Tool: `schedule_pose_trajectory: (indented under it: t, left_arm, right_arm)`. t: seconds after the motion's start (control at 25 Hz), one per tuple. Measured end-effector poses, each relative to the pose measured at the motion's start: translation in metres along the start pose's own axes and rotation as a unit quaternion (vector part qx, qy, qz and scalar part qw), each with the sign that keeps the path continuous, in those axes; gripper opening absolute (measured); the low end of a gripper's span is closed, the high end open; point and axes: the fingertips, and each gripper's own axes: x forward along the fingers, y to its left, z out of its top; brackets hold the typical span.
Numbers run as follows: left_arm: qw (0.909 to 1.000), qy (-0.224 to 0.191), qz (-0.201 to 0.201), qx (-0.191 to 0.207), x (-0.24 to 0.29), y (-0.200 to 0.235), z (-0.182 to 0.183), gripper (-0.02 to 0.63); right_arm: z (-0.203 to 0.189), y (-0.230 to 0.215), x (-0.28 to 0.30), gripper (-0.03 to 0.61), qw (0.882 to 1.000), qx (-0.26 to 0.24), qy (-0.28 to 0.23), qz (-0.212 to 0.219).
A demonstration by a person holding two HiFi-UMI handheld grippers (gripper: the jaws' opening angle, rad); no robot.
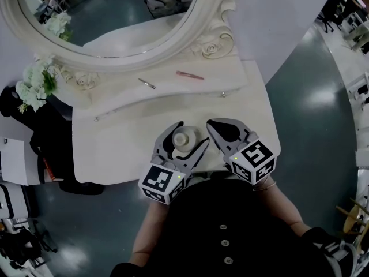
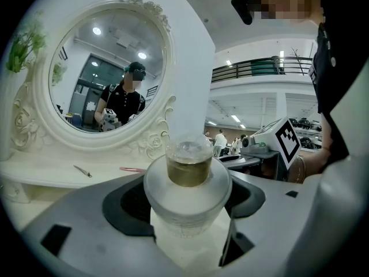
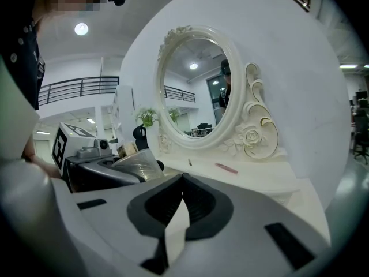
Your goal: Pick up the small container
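The person's black buttoned shirt (image 1: pixel 230 229) fills the bottom of the head view, with both grippers held just in front of it. Beyond them stands a white dressing table (image 1: pixel 115 149), and an oval mirror (image 1: pixel 109 16) in a carved white frame rises at its back. The left gripper (image 1: pixel 190 133) is clamped on the small container (image 1: pixel 183 138), a frosted jar with a gold neck and a clear cap. The jar stands upright near the table's front edge, with a jaw pad pressed against each side. Just to its right, the right gripper (image 1: pixel 212 123) has its jaws closed together on nothing. A bunch of white flowers (image 1: pixel 34 85) stands at the table's left end. A pink stick (image 1: pixel 189 75) and a small metal tool (image 1: pixel 146 83) lie near the mirror's base.
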Motion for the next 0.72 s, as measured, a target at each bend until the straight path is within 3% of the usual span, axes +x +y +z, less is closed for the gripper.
schedule_pose_trajectory:
  t: [0.72]
  left_arm:
    - [0.9999, 0.005, 0.008, -0.012, -0.004, 0.000, -0.008, 0.310]
  right_arm:
    - [-0.017, 0.008, -0.002, 0.002, 1.000, 0.017, 0.019, -0.001]
